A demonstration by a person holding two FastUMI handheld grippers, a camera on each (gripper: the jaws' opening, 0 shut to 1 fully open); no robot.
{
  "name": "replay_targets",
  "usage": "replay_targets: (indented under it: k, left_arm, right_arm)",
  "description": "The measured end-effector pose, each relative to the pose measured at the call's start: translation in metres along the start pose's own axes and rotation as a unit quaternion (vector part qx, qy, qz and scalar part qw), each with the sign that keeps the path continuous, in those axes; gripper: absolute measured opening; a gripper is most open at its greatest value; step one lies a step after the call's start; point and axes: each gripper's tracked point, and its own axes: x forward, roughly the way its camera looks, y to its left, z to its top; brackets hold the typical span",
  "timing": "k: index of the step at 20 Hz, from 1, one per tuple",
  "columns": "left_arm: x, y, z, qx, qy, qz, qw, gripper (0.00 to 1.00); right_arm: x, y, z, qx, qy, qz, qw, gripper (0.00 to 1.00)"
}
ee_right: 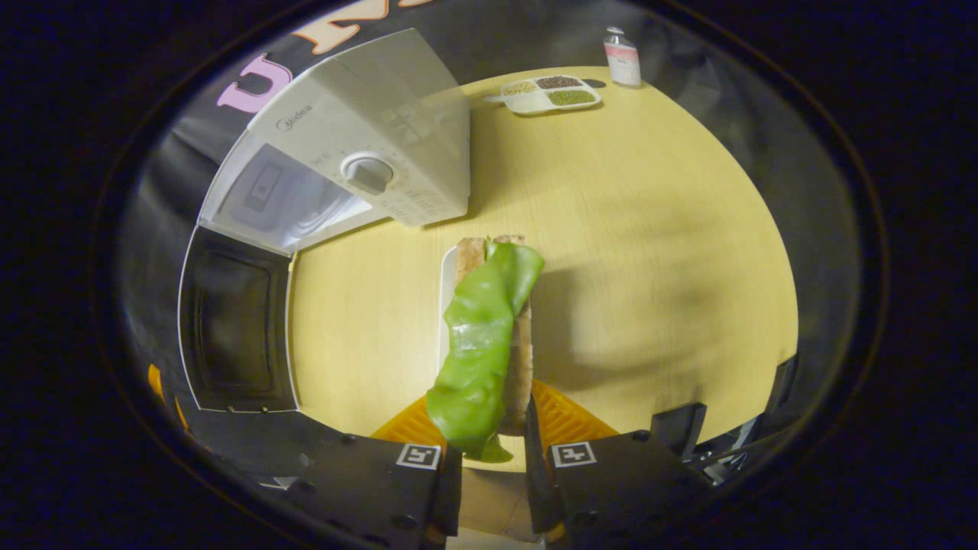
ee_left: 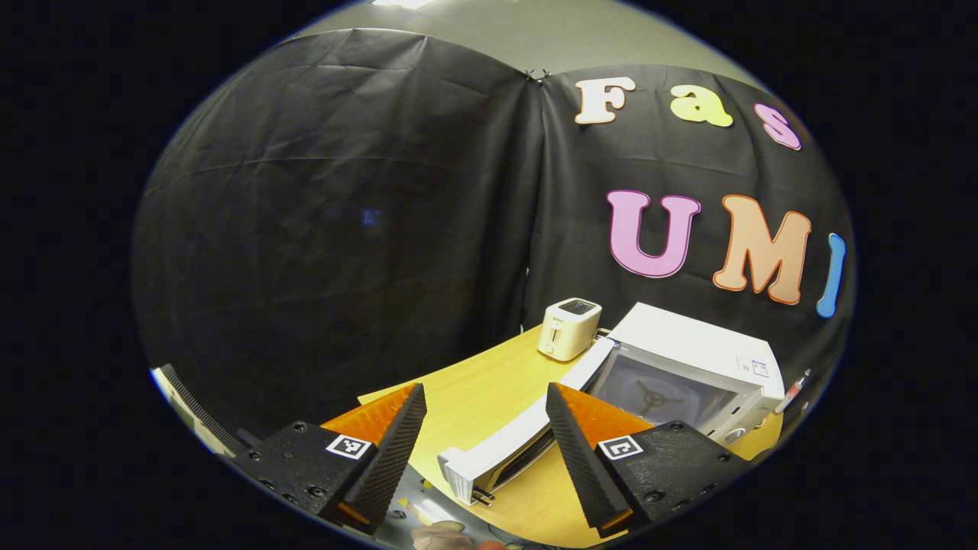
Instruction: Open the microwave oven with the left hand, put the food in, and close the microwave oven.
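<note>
The table (ee_right: 649, 229), a pale wooden surface, is carrying every item in the booth. The microwave oven (ee_left: 688, 359) is standing near the table's back edge with its door (ee_left: 519, 435) swinging fully open toward the left gripper view, exposing the cavity and the turntable hub inside; in the right gripper view the same microwave oven (ee_right: 367, 145) is appearing from above, its door (ee_right: 233, 321) lying open beside it. A toaster (ee_left: 569, 328) is standing just beside the oven, on its far side from the door's free edge. The food (ee_right: 489, 336), a sandwich of bread with a green lettuce leaf draping over it, is being held above the table in front of the oven, well apart from the cavity; the right gripper (ee_right: 493, 451) is clenching it between both fingers. A divided tray (ee_right: 546, 95) of grains and a small bottle (ee_right: 623, 57) are sitting near the table's far edge. The left gripper (ee_left: 485, 435) is hanging released, its jaws standing wide apart with nothing between them, near the door's free edge.
</note>
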Motion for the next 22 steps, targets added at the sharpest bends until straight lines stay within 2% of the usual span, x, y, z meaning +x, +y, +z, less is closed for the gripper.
replay_targets:
  k: [1,2,6,7,8,10,11,12,15,16,17,18,22]
  left_arm:
    - [0.005,-0.002,0.0,0.004,0.0,-0.009,1.0,0.88]
    - [0.01,-0.004,0.001,0.007,0.0,-0.019,1.0,0.92]
    - [0.036,-0.014,-0.001,0.024,0.011,-0.068,0.997,0.92]
    - [0.043,-0.017,-0.001,0.027,0.017,-0.084,0.996,0.93]
    - [0.05,-0.02,-0.005,0.032,0.027,-0.1,0.994,0.89]
    - [0.06,-0.022,-0.003,0.043,0.034,-0.123,0.991,0.93]
    - [0.066,-0.024,-0.003,0.046,0.039,-0.137,0.989,0.93]
    - [0.072,-0.026,-0.005,0.048,0.045,-0.15,0.987,0.92]
    - [0.084,-0.027,-0.007,0.046,0.059,-0.186,0.98,0.93]
    - [0.087,-0.026,-0.009,0.046,0.062,-0.195,0.978,0.93]
    - [0.09,-0.025,-0.012,0.044,0.068,-0.205,0.975,0.88]
    - [0.09,-0.024,-0.016,0.039,0.079,-0.214,0.973,0.93]
    - [0.088,-0.016,-0.03,0.017,0.114,-0.244,0.963,0.93]
  right_arm:
    - [-0.002,0.001,0.0,0.008,-0.004,-0.002,1.0,0.38]
    - [-0.007,0.0,0.0,0.015,-0.009,-0.004,1.0,0.38]
    - [-0.025,0.001,0.005,0.04,-0.037,-0.029,0.998,0.38]
    - [-0.032,0.003,0.007,0.051,-0.044,-0.036,0.997,0.31]
    - [-0.038,0.005,0.01,0.061,-0.054,-0.045,0.996,0.31]
    - [-0.05,0.011,0.013,0.074,-0.074,-0.063,0.993,0.31]
    - [-0.057,0.019,0.014,0.082,-0.084,-0.067,0.991,0.38]
    - [-0.061,0.029,0.014,0.09,-0.093,-0.064,0.989,0.31]
    - [-0.069,0.069,0.012,0.107,-0.114,-0.039,0.987,0.31]
    - [-0.069,0.085,0.011,0.11,-0.12,-0.028,0.986,0.39]
    - [-0.067,0.1,0.008,0.114,-0.124,-0.016,0.986,0.38]
    - [-0.065,0.116,0.006,0.118,-0.127,-0.003,0.985,0.38]
    - [-0.048,0.175,-0.008,0.124,-0.124,0.048,0.983,0.38]
